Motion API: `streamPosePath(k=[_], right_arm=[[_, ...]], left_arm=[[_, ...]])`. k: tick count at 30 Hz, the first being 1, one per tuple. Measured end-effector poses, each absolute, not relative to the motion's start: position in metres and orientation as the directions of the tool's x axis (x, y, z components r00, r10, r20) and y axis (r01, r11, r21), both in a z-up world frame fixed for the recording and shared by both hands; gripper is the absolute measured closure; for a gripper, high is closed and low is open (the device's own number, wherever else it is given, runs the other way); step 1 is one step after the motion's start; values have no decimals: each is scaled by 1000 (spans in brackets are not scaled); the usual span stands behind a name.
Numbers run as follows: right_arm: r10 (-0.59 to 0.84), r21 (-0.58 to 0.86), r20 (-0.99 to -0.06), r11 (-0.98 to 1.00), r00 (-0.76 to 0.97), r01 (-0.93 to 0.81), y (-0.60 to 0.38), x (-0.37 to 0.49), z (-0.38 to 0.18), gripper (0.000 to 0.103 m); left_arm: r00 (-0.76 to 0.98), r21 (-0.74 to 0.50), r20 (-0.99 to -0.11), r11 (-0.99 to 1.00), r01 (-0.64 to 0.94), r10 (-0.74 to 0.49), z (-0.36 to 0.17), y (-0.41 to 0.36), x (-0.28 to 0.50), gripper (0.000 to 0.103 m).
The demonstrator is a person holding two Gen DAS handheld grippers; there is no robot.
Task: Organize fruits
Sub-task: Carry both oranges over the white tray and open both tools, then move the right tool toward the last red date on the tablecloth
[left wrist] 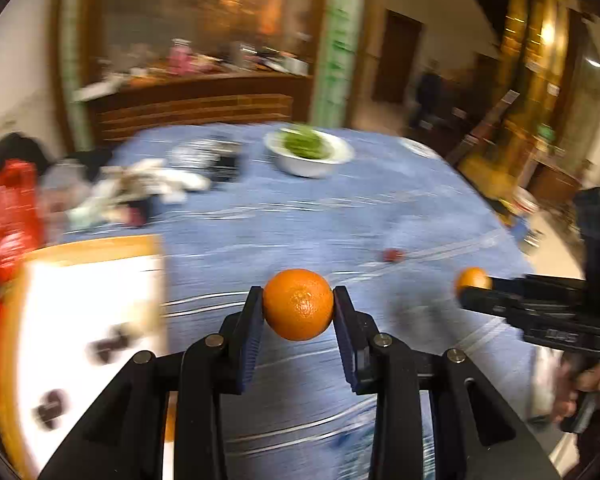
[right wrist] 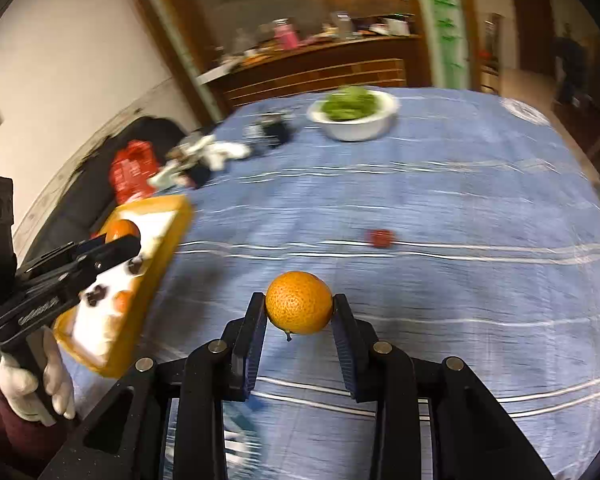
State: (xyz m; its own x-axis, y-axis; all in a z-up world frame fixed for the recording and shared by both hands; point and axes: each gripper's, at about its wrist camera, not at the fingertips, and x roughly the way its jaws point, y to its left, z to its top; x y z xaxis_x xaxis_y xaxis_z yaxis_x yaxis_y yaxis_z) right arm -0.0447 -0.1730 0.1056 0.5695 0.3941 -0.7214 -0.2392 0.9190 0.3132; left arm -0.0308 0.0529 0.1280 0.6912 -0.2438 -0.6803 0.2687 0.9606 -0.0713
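So both hands are loaded right now. The left gripper has its 2 fingers clamped on an orange, held up in the air above the blue tablecloth. The right gripper is doing the same with a second orange, pinched on both sides and lifted off the cloth, with a little stem nub hanging under it.

The yellow-rimmed tray sits off to the left side of the table, and that's my guess for where the fruit goes. There are a few dark little fruits on its white inside, plus something orange near the rim, but it's blurry enough that I can't swear what they are.

Progress-wise I'd call it roughly midway: some stuff looks parked on the tray, 2 oranges are in transit, and neither is over the tray yet. What's left on the cloth is 1 small red fruit, sitting alone well apart from the tray. The white bowl of greens at the far end looks like it isn't part of this.
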Motion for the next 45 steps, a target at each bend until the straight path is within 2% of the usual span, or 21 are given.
streamPosePath(k=[4,8,15,20,22,23,24,26,31,39,45], right_arm=[[473,336,-709,879,523,-340,-107,-46,107,66],[533,356,-720,834,445,-422,-34,-41,93,66],[561,368,-754,791,341,-488,56,-35,64,66],[564,354,-752,782,342,-513,89,-25,56,65],[570,354,-745,779,347,-518,98,-21,55,62],[575,361,-741,777,347,-516,101,-19,54,59],[581,368,-735,775,351,-513,102,-18,56,54],[589,373,-723,773,362,-512,102,-18,60,48],[579,366,-708,790,403,-492,89,-29,73,48],[529,372,-681,846,506,-383,27,-67,83,47],[459,369,-682,888,570,-273,-24,-94,82,47]], left_arm=[[743,-5,-665,995,100,-78,126,121,-45,70],[724,-30,-690,999,-38,7,111,186,-46,70],[685,-59,-727,990,-131,47,88,242,-46,70],[670,-97,-741,983,-154,32,77,255,-39,69],[669,-116,-743,979,-166,25,75,262,-39,60],[674,-125,-738,977,-171,23,76,264,-41,41],[683,-126,-730,976,-177,30,79,265,-44,32],[708,-114,-704,977,-182,50,87,265,-50,30],[739,-58,-667,981,-183,99,102,251,-61,28],[804,89,-572,986,-138,164,136,186,-95,9],[830,138,-538,987,-84,146,156,139,-122,7]])
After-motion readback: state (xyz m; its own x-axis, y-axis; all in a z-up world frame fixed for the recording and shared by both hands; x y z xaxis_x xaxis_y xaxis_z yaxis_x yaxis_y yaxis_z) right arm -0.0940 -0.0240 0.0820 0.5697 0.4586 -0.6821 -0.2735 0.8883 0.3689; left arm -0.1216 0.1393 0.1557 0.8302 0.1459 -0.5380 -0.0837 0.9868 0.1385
